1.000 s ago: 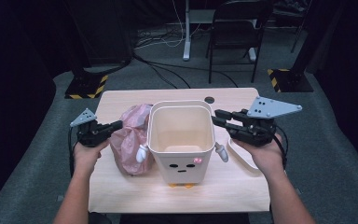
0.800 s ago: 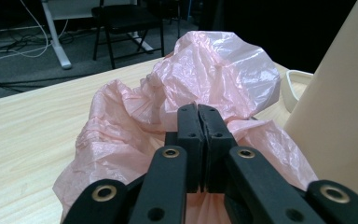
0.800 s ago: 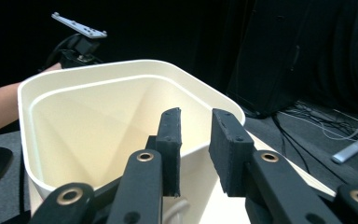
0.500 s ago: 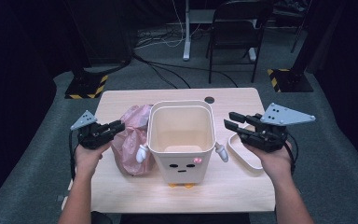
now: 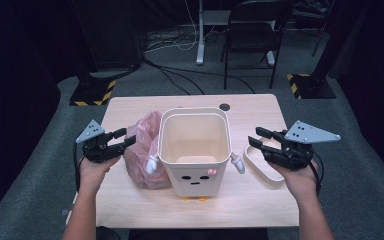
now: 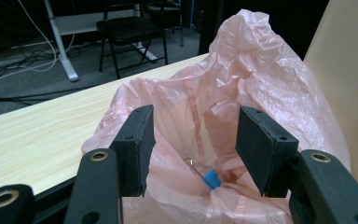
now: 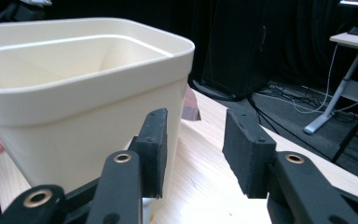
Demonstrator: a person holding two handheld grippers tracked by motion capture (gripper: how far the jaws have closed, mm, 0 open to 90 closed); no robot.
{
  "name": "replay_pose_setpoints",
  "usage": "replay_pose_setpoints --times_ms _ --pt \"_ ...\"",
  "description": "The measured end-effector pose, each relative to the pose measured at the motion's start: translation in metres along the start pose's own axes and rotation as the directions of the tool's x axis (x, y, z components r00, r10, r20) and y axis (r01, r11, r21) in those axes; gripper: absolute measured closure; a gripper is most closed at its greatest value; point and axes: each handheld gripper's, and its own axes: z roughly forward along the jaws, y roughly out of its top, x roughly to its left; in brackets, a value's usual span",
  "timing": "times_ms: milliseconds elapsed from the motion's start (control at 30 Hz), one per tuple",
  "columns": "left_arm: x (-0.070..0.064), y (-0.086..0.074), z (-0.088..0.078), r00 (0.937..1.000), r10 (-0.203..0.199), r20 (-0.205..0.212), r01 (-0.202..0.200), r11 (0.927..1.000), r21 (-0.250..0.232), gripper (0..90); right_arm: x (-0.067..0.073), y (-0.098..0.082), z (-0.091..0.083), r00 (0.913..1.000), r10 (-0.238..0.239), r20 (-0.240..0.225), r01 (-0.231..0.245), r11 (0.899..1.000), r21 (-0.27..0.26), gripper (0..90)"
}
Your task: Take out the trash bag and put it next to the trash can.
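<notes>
Cream bin [image 5: 195,150] with a face stands mid-table, empty inside, no liner fitted yet. Pink plastic bag [image 5: 145,150] lies crumpled on the table [image 5: 130,107], touching the bin's left side. Left gripper [image 5: 119,141] is at the bag's edge, jaws apart and just been opening, film between them but not pinched. Right gripper [image 5: 256,141] is beside the bin's right wall, jaws apart and opening too, nothing between. Bin lid [image 5: 262,165] lies near it. Judged: lining hardly begun, bag to be spread and fitted

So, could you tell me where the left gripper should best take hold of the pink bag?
Probably the pink bag's raised crumpled top, approached from its left, away from the cream bin it leans against. The left gripper already faces it, jaws open.
</notes>
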Motion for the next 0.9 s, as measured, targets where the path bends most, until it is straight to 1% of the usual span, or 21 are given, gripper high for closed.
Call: replay_pose_setpoints --times_ms 100,167,267,333,467,567,700,867,900 --pt "0.0 0.0 -0.002 1.0 0.001 0.0 -0.001 1.0 -0.001 46.4 -0.003 -0.007 0.001 0.9999 0.011 0.007 -0.012 1.0 0.01 57.2" --pt "0.0 0.0 -0.003 1.0 -0.003 0.002 0.003 1.0 -0.006 46.2 -0.004 -0.01 0.001 0.9999 0.01 0.006 -0.01 1.0 0.016 57.5" --pt "-0.001 0.0 -0.005 0.9997 -0.016 0.019 0.016 0.9997 -0.017 46.0 -0.005 -0.016 0.002 0.9999 0.007 0.009 -0.008 1.0 0.024 57.3" --pt "-0.002 0.0 -0.006 0.9997 -0.014 0.021 0.015 0.9997 -0.018 45.9 -0.006 -0.022 0.001 0.9993 0.01 0.035 -0.011 1.0 0.024 54.6" --pt "-0.003 0.0 -0.007 0.9999 -0.004 0.012 0.005 0.9999 -0.013 45.8 -0.01 -0.033 0.002 0.9982 0.025 0.054 -0.027 0.999 0.026 51.0" --pt "-0.003 -0.001 -0.008 0.9998 -0.01 0.014 0.01 0.9998 -0.014 45.8 -0.014 -0.044 0.004 0.9966 0.045 0.069 -0.048 0.998 0.04 49.7" --pt "-0.004 -0.001 -0.009 0.9998 -0.012 0.017 0.012 0.9997 -0.02 45.8 -0.019 -0.055 0.006 0.995 0.063 0.078 -0.067 0.996 0.059 49.6" --pt "-0.006 0.002 -0.012 0.9998 -0.003 0.022 0.004 0.9995 -0.031 45.6 -0.023 -0.066 0.008 0.994 0.071 0.083 -0.076 0.995 0.067 50.7" --pt "-0.007 0.002 -0.012 0.9997 0.002 0.023 -0.001 0.9995 -0.033 45.5 -0.024 -0.069 0.008 0.9934 0.068 0.092 -0.074 0.995 0.068 51.0"
